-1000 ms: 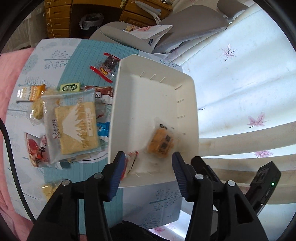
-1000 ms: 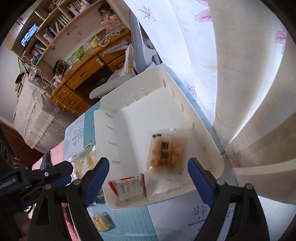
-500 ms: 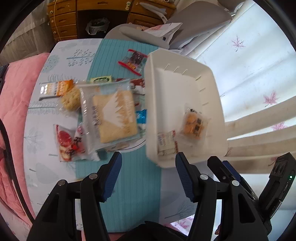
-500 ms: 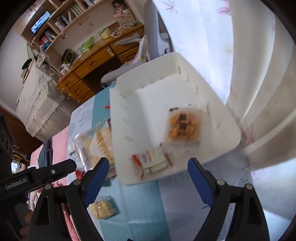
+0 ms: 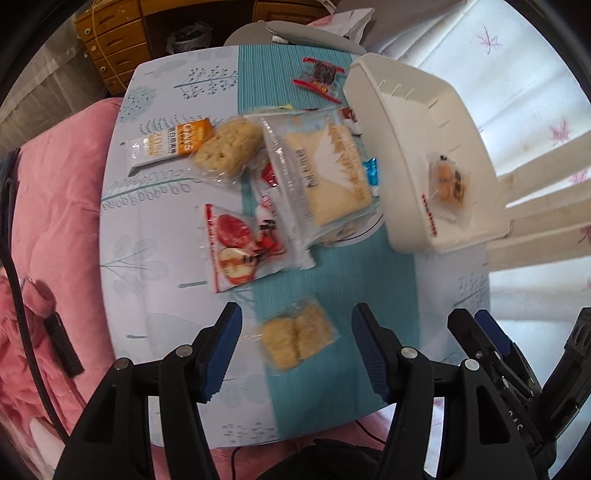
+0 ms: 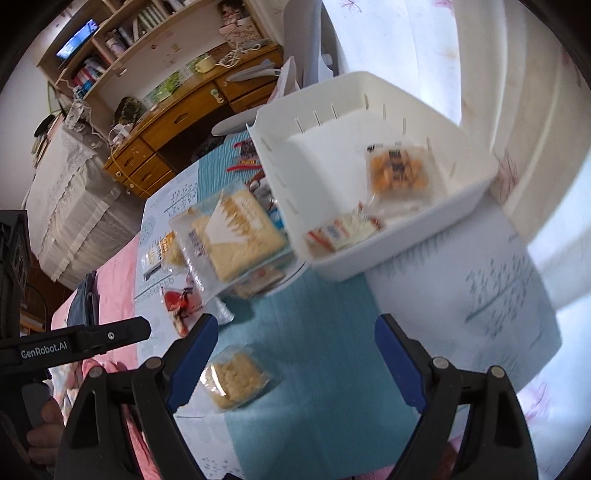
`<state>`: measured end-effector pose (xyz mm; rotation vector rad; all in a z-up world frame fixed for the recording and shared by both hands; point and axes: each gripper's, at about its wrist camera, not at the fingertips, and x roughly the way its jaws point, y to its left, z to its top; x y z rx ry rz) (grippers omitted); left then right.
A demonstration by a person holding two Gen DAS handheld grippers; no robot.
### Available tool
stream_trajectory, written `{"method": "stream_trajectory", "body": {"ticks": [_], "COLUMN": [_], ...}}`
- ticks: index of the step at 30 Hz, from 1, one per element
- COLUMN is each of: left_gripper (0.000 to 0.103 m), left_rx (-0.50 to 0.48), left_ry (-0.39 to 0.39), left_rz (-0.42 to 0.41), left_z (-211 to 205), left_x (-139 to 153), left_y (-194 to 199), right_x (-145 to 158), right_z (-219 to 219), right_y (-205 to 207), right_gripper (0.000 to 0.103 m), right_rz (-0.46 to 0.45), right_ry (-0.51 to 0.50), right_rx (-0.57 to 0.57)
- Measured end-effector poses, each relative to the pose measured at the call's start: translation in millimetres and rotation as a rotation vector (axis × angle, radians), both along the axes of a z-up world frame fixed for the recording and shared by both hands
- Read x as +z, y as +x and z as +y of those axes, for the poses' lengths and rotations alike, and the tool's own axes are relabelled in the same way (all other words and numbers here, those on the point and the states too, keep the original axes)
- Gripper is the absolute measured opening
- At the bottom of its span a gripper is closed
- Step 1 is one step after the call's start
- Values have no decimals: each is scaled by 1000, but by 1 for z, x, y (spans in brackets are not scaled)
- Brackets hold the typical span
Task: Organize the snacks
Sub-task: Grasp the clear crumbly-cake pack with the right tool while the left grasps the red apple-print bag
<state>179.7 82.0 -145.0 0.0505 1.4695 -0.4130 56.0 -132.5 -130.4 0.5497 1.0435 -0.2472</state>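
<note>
A white bin stands at the table's right and holds an orange snack pack and a red-and-white pack. Loose snacks lie left of it: a big bread pack, a red pack, an oats bar, a cracker pack. A small cracker pack lies near the front edge. My left gripper is open just above it. My right gripper is open and empty, right of that pack.
A red-and-black pack lies at the table's far side. A pink blanket lies left of the table, a white curtain hangs to the right. A wooden desk and a grey chair stand behind.
Both grippers have pulled back from the bin toward the table's front edge. The small cracker pack now sits between my left gripper's fingers. Both stay open.
</note>
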Motion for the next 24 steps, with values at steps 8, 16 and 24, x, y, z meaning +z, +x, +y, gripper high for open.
{"method": "stream_trajectory", "body": {"ticks": [8, 16, 24], "left_gripper": [74, 85, 85], "left_rx": [-198, -348, -415], "left_ry": [89, 153, 195], "left_rz": [-41, -46, -17], "left_z": [9, -2, -14], "left_x": [-19, -58, -101], "left_y": [9, 21, 36], "right_x": [-21, -45, -77], "right_z": [48, 88, 136], "right_y": [-14, -11, 2], "right_gripper": [88, 88, 90], "right_rz": [4, 16, 101], "right_ry": [12, 21, -82], "right_rx": [-68, 7, 210]}}
